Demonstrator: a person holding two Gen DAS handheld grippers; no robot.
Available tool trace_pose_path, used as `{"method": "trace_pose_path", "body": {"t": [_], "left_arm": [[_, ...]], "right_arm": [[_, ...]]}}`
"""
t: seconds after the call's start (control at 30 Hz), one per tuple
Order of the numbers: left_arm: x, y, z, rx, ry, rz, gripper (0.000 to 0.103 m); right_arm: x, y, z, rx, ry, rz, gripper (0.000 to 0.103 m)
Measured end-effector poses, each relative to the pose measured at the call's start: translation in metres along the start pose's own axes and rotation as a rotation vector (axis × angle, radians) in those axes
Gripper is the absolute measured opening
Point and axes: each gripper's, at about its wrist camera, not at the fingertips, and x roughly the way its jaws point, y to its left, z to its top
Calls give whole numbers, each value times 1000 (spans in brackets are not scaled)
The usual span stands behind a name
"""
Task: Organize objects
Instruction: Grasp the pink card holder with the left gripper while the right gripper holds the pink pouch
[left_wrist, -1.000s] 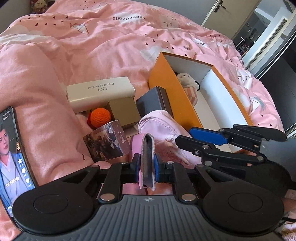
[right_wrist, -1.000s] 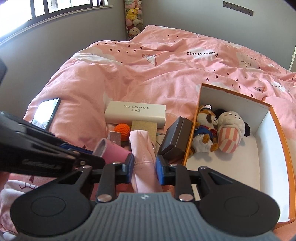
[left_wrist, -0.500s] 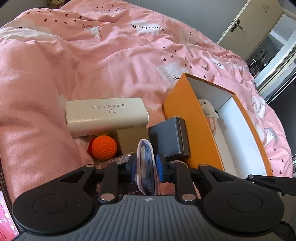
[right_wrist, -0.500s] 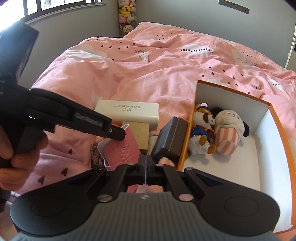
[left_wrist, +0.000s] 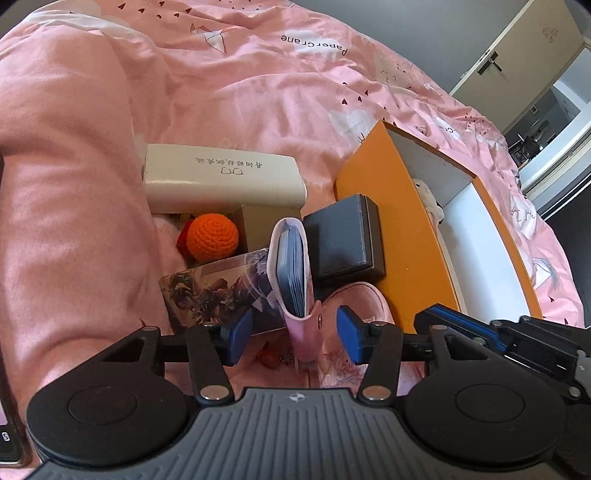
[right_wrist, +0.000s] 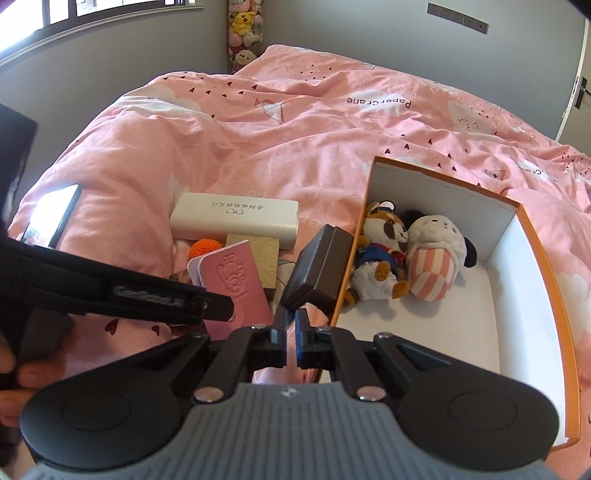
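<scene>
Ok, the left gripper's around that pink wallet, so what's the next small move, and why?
Probably draw the left gripper straight back, off the pink wallet. Its jaws have just been opening. The wallet stands between them but neither pad touches it, so it looks set down beside the dark box. Pulling straight back should avoid tipping it.
</scene>
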Motion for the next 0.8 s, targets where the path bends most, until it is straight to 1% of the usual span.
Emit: {"method": "trace_pose_path", "body": {"t": [0.07, 0.1, 0.13, 0.2, 0.23, 0.3, 0.33, 0.37, 0.43, 0.53, 0.57, 0.6, 0.63, 0.67, 0.73, 0.8], "left_arm": [[6, -4, 1, 9, -17, -4, 46], [9, -7, 1, 24, -24, 7, 35], [12, -10, 0, 45, -29, 30, 29], [12, -13, -3, 69, -38, 29, 25], [10, -15, -3, 81, -43, 30, 23], [1, -17, -3, 109, -41, 31, 22], [-6, -19, -3, 123, -37, 31, 21], [-13, -20, -2, 139, -30, 32, 21], [-26, -22, 0, 167, -23, 27, 21], [-44, -23, 3, 223, 20, 33, 21], [-48, -24, 4, 245, 35, 44, 21], [-51, -24, 4, 261, 44, 54, 21], [-52, -25, 4, 277, 56, 65, 21], [-51, -24, 4, 287, 68, 70, 21], [-43, -20, 2, 273, 83, 70, 21], [-34, -15, -1, 267, 68, 58, 22]], "right_arm": [[-2, -2, -1, 2, 1, -4, 7], [-3, -2, -1, 2, 3, -5, 7], [-3, -2, -2, 2, 6, -5, 8], [-5, -2, -2, 0, 9, -3, 8], [-6, -1, -2, -1, 12, 1, 10], [-8, 1, -3, -5, 24, 15, 17], [-8, 3, -4, -6, 30, 27, 24], [-8, 5, -5, -7, 37, 40, 29], [-6, 12, -7, -12, 51, 53, 32], [2, 22, -8, -40, 62, 21, 36], [5, 25, -7, -52, 63, 3, 38], [9, 27, -6, -66, 63, -15, 38], [12, 30, -5, -83, 63, -35, 40], [15, 34, -4, -104, 64, -54, 44], [21, 41, -3, -146, 68, -81, 45], [28, 48, -4, -198, 93, -99, 45]]}}
